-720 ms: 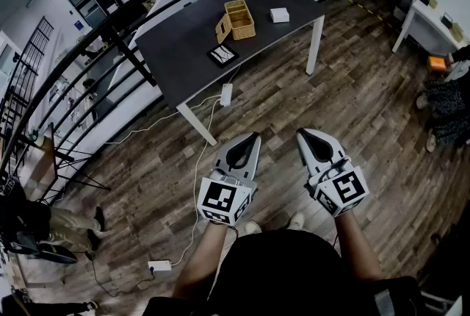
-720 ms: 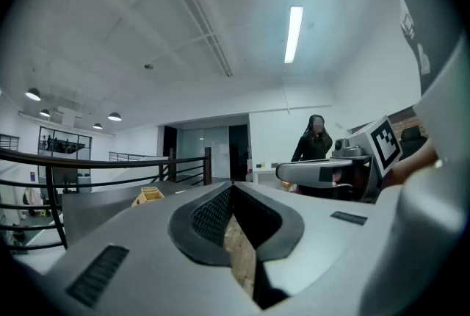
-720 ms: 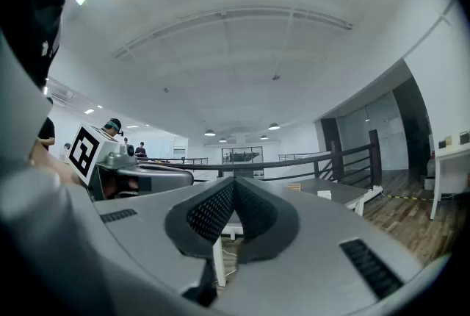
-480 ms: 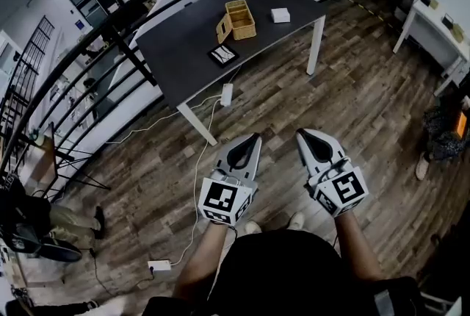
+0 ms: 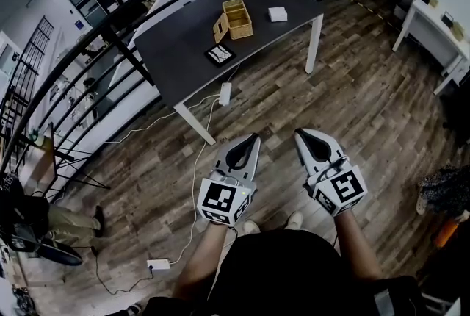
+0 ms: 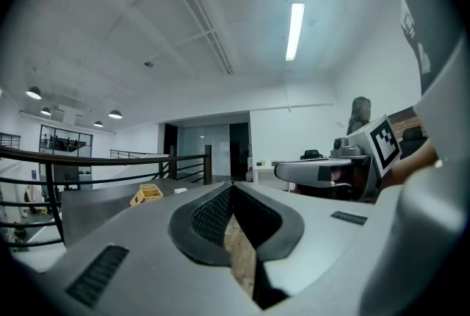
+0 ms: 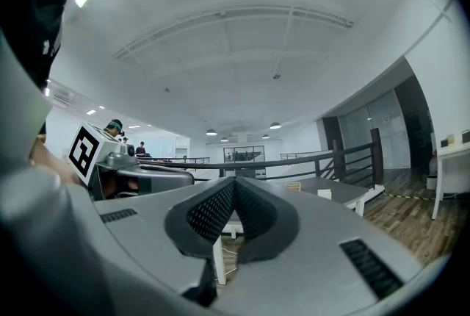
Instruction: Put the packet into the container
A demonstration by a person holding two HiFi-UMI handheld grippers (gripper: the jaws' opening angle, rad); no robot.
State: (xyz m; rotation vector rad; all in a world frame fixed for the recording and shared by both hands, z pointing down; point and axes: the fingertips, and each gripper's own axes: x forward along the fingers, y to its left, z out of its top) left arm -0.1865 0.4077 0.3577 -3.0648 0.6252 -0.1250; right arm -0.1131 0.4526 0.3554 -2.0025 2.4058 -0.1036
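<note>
A woven wicker container (image 5: 235, 18) with its lid flap open stands on the dark grey table (image 5: 183, 50), far ahead of me. To its right lies a small white packet (image 5: 277, 14). Both my left gripper (image 5: 254, 137) and my right gripper (image 5: 299, 134) are shut and empty, held level side by side over the wooden floor, well short of the table. The left gripper view shows its jaw tips meeting (image 6: 232, 186), with the container (image 6: 147, 194) and packet (image 6: 181, 190) small in the distance. In the right gripper view the container (image 7: 294, 187) and packet (image 7: 324, 194) show beyond the shut tips (image 7: 235, 179).
A black-framed marker card (image 5: 220, 54) lies on the table's near part. A white power adapter (image 5: 225, 93) hangs at the table edge, its cable running to a power strip (image 5: 158, 265). A black railing (image 5: 95, 79) runs on the left; a white table (image 5: 433, 20) stands far right.
Both grippers have stayed where they were. A person at the picture's right edge, carrying something orange, has moved down toward the lower right corner.
</note>
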